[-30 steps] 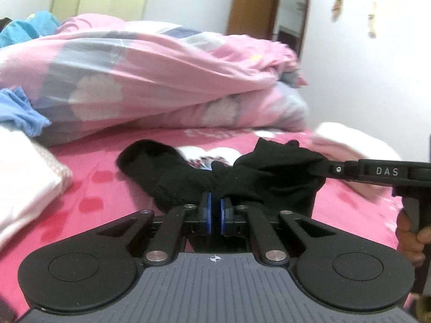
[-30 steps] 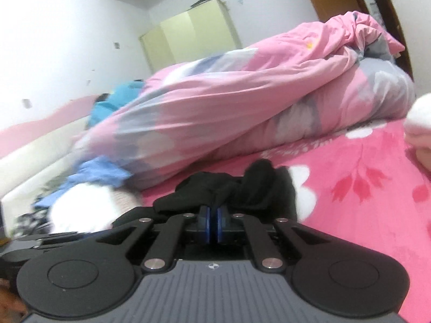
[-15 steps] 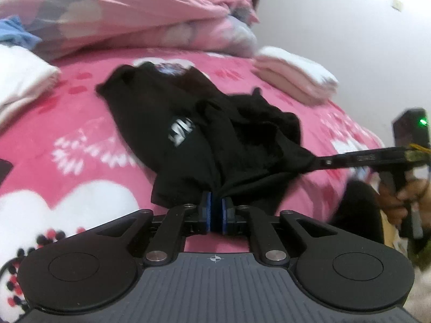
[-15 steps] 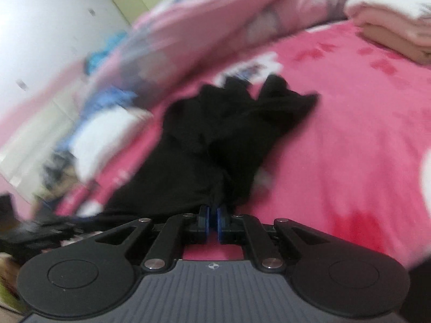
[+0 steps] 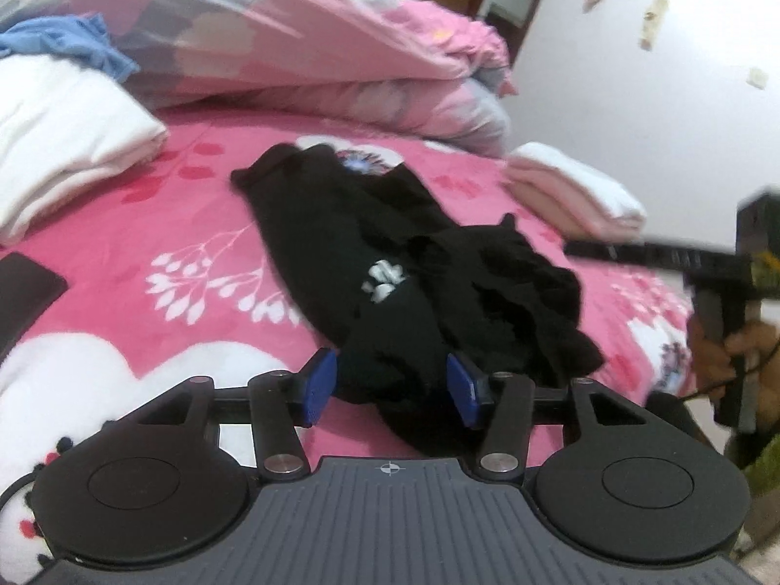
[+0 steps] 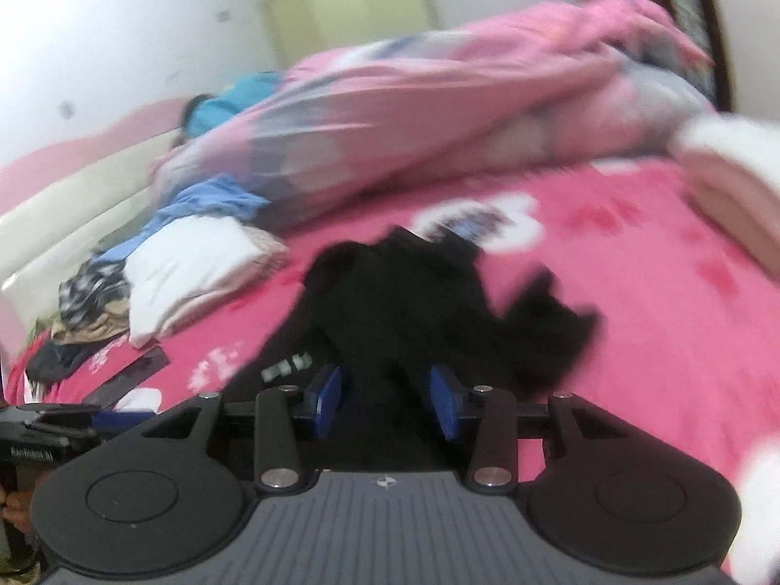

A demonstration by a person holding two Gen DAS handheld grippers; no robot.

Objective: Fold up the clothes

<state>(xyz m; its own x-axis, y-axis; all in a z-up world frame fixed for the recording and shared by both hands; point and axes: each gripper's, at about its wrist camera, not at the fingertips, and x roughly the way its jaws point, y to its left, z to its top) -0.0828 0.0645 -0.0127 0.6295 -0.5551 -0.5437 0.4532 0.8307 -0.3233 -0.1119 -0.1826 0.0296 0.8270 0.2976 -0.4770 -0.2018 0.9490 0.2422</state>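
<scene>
Nearest, the left gripper (image 5: 392,387) and right gripper (image 6: 385,402) have just been opening, their blue pads now apart with the near hem of the black garment (image 5: 390,273) lying loose between them on the pink sheet (image 5: 195,224). Pulling back carelessly could snag that hem and rumple the spread cloth. Only the left view shows the white logo (image 5: 385,280); only the right shows the clothes pile (image 6: 87,312).
</scene>
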